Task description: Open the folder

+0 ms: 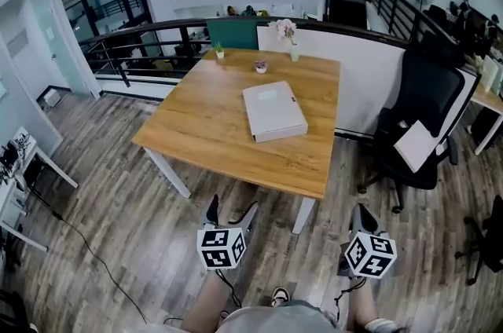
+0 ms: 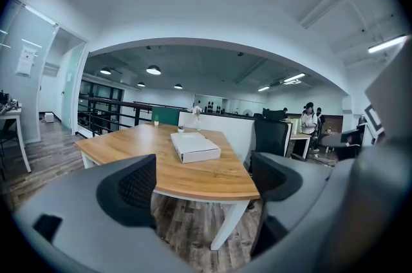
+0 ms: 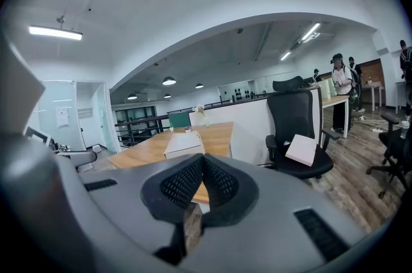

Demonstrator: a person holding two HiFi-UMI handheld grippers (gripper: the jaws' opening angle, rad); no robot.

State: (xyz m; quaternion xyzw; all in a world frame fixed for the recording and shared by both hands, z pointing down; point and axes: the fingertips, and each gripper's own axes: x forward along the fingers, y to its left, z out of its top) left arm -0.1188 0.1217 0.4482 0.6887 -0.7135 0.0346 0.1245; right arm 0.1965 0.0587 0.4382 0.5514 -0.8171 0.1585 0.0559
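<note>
Wooden office table (image 1: 206, 129) bears folder (image 1: 273, 111), seemingly closed.

The left gripper (image 1: 232, 212) holds its jaws wide apart; the right gripper (image 1: 361, 214) has its jaws pressed together.

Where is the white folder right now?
In the head view the white folder lies flat on the wooden table, a little right of its middle, just nearer the person than the small pot.
</note>
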